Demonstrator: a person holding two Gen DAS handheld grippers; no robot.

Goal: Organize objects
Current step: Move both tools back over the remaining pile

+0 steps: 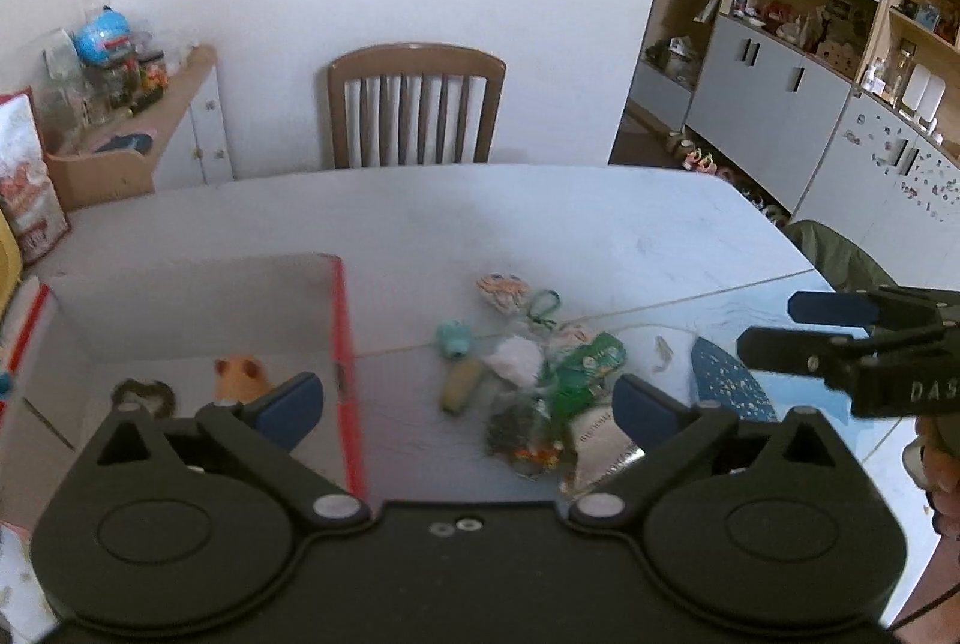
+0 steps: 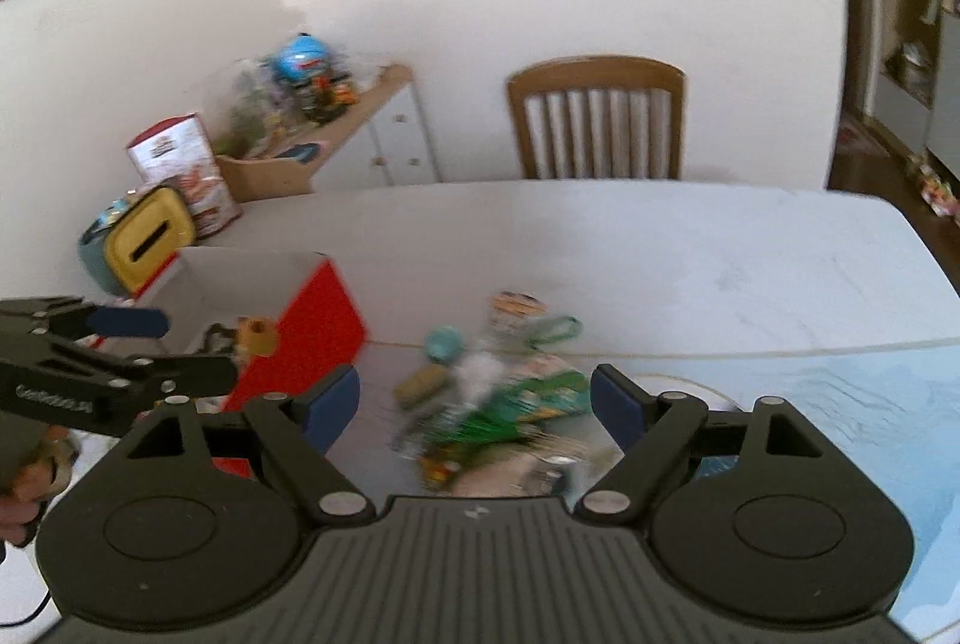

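While your left gripper (image 1: pixel 468 404) and right gripper (image 2: pixel 474 398) both gape wide and empty, the toy pile (image 1: pixel 528 374) lies near you, right of the red-edged box (image 1: pixel 339 320).
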